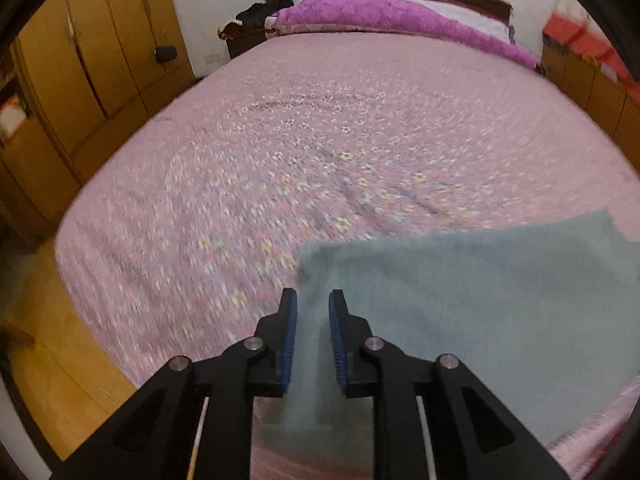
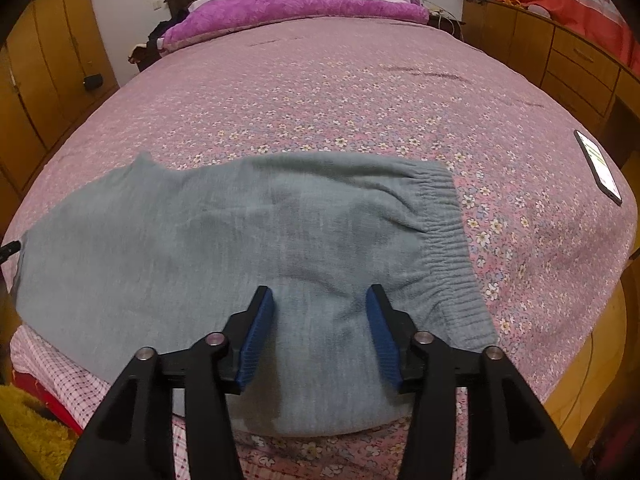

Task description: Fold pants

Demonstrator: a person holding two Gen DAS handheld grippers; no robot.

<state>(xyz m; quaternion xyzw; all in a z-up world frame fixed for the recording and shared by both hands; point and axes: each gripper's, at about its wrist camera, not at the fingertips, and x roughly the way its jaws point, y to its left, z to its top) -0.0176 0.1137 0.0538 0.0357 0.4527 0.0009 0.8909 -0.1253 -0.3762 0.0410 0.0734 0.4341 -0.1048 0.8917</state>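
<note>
Grey-blue pants [image 2: 248,248] lie flat across the near edge of the bed, elastic waistband [image 2: 448,232] on the right, leg end on the left. My right gripper [image 2: 320,300] is open, its blue pads above the pants near the waist, holding nothing. In the left wrist view the pants [image 1: 480,300] fill the lower right. My left gripper [image 1: 313,300] hangs over their left edge with a narrow gap between its blue pads; cloth shows in the gap, and I cannot tell whether it is gripped.
The bed has a pink floral cover [image 2: 320,92], a purple blanket [image 2: 288,10] and pillows at the headboard. A phone [image 2: 598,166] lies at the bed's right edge. Wooden wardrobes [image 1: 80,60] stand left, drawers [image 2: 560,60] right.
</note>
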